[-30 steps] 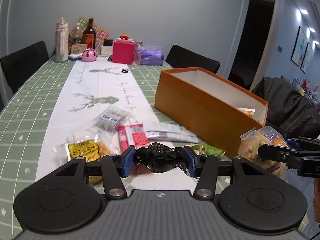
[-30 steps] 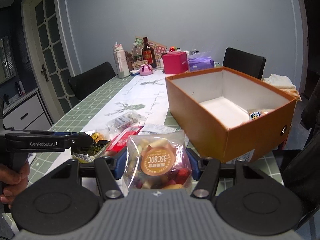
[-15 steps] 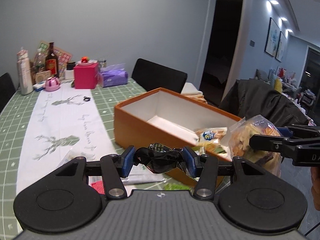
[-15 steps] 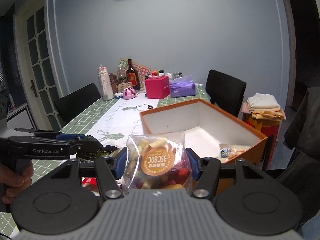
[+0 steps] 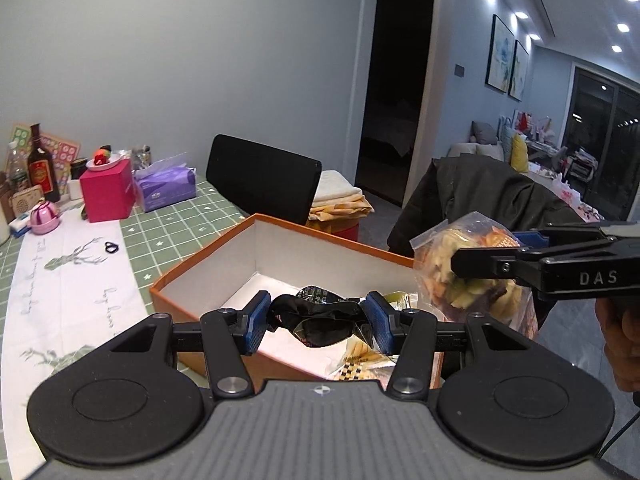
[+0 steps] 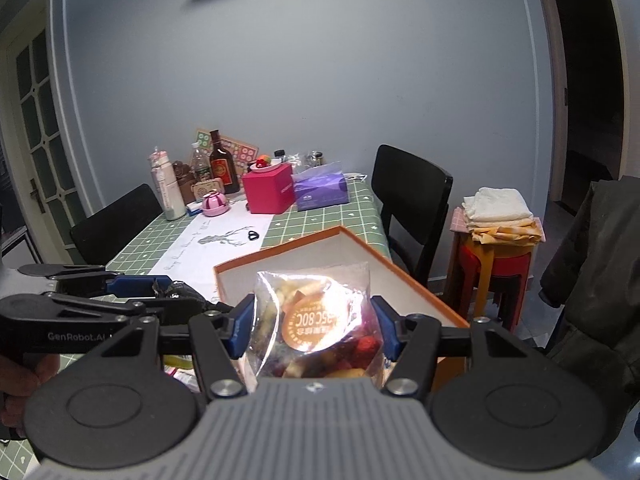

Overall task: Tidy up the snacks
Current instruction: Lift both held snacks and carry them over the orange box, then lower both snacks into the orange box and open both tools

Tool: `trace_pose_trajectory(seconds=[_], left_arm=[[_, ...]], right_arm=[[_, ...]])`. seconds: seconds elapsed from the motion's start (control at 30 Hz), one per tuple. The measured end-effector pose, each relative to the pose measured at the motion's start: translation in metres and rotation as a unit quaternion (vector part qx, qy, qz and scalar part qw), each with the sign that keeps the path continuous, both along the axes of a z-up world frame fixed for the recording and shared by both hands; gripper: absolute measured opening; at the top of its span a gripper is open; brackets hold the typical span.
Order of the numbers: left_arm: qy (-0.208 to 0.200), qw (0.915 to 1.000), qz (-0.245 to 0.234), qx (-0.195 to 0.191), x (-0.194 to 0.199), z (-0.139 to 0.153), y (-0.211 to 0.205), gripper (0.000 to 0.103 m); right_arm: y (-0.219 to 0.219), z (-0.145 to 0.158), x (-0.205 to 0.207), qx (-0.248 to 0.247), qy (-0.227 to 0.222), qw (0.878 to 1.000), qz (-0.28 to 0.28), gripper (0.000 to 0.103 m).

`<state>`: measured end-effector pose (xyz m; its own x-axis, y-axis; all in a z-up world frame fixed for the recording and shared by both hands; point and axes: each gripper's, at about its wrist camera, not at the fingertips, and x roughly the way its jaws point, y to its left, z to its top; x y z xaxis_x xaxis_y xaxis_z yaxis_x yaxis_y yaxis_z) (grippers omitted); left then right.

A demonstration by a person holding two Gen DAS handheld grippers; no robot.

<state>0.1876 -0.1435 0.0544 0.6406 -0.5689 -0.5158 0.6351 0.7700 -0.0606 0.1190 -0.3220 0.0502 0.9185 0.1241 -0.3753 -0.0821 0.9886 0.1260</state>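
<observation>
My left gripper point(image 5: 318, 320) is shut on a crumpled black snack packet point(image 5: 320, 318) and holds it over the near end of the open orange box point(image 5: 224, 252). Snack packets point(image 5: 360, 358) lie inside the box below it. My right gripper point(image 6: 314, 324) is shut on a clear bag of mixed dried fruit point(image 6: 316, 320) with an orange round label, held above the box's near end point(image 6: 400, 276). In the left wrist view the fruit bag point(image 5: 468, 276) and right gripper point(image 5: 520, 260) hang at the box's right side. In the right wrist view the left gripper point(image 6: 160, 284) sits to the left.
The green checked table point(image 5: 176, 216) has a white runner point(image 5: 72, 272). At its far end stand a pink box point(image 5: 106, 190), purple tissue pack point(image 5: 166, 184), bottles point(image 5: 40, 168) and a pink pot. A black chair point(image 5: 260, 180), a stool with folded cloths point(image 6: 496, 216) and a jacket-draped chair point(image 5: 480, 196) stand to the right.
Both grippers rose and moved right over the orange box, each keeping its packet. The loose snacks on the runner dropped out of the left wrist view.
</observation>
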Motion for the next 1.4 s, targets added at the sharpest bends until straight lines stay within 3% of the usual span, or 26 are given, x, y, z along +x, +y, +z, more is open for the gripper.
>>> trace_pose_trajectory(seconds=[0.27,0.47,0.83,1.17,1.4], left_arm=[[0.000,0.9994,-0.018,0.030,0.022,-0.007,-0.030,0.059],[0.002,0.9974,-0.021,0.069,0.039,-0.017,-0.046,0.059],[0.031,0.9894,-0.022,0.140,0.063,-0.050,-0.065,0.059],[0.043,0.9795,-0.034,0.194,0.072,-0.075,-0.077,0.059],[0.057,0.9777,-0.033,0.200,0.077,-0.083,-0.077,0.059]], right_arm=[[-0.015,0.012,0.043,-0.004,0.011,1.000,-0.006,0.059],[-0.018,0.010,0.087,-0.008,0.044,0.999,-0.002,0.059],[-0.020,-0.031,0.168,-0.019,0.144,0.989,-0.002,0.059],[-0.007,-0.062,0.206,-0.030,0.199,0.980,0.005,0.059],[-0.010,-0.076,0.217,-0.017,0.224,0.974,0.007,0.059]])
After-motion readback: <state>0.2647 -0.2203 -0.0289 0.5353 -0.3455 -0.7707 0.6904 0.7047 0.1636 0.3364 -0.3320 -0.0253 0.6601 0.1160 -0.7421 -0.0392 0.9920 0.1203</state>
